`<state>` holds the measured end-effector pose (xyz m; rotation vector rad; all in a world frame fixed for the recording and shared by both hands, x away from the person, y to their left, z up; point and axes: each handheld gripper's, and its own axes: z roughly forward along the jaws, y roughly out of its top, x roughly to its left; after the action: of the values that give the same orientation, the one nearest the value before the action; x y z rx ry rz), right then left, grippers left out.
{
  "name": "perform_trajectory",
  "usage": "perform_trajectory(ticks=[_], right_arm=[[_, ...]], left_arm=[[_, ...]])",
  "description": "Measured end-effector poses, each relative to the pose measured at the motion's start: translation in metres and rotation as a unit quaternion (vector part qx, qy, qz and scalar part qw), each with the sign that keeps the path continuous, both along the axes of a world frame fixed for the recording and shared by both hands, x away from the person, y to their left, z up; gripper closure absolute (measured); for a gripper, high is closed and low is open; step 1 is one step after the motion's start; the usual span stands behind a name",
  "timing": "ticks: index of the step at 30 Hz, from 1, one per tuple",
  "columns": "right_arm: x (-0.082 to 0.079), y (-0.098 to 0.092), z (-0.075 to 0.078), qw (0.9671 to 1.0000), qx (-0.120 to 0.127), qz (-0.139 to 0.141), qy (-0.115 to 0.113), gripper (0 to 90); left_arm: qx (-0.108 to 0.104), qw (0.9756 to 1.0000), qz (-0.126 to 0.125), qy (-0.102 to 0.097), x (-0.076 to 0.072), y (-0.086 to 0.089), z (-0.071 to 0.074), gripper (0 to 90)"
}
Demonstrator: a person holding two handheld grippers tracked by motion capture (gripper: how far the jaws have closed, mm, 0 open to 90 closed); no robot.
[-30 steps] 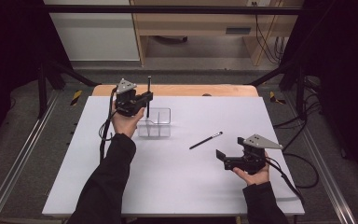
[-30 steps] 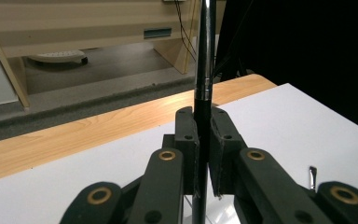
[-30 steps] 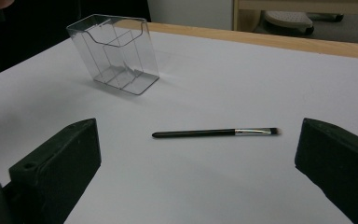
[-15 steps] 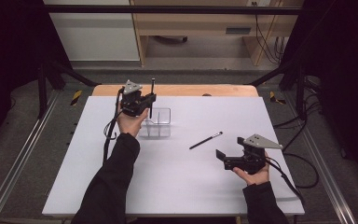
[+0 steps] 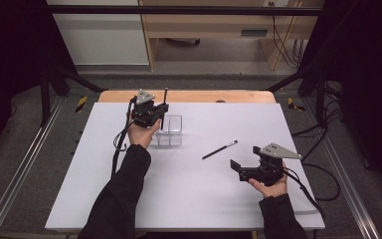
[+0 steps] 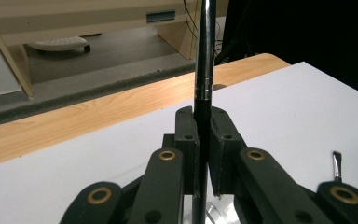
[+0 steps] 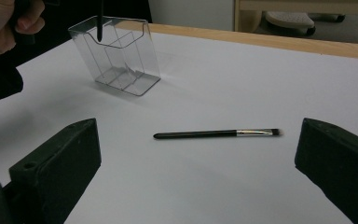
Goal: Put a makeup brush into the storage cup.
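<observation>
Left gripper [image 5: 155, 115] hides the upright brush's [image 6: 204, 70] lower handle.

Black brush [image 5: 164, 107] upright, upper left of centre — lower tip just inside the clear organizer [image 5: 171, 130].

Lab: black-curtained aluminium frame [image 5: 25, 164], cables [image 5: 323, 179]

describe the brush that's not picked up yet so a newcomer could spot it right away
On the white table, look right of the clear plastic holder, toward the right gripper. The loose brush lies flat there, black handle, silver collar, pale tip. The other brush stands upright, clamped in the left gripper over the holder.
</observation>
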<state>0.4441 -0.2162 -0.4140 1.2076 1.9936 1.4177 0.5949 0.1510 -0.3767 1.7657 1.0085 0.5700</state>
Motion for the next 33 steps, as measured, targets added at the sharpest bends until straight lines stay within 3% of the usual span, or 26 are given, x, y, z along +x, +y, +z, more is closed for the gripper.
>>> perform_trajectory(ticks=[18,33], right_arm=[[0.000,0.001,-0.001,1.0000,-0.003,0.000,0.001,0.6],[0.000,0.001,0.000,1.0000,-0.002,0.000,0.000,0.7]], left_arm=[[0.018,0.9997,-0.001,0.019,-0.004,0.002,-0.027,82.9],[0.021,0.9994,-0.004,0.027,-0.012,0.008,-0.030,80.3]])
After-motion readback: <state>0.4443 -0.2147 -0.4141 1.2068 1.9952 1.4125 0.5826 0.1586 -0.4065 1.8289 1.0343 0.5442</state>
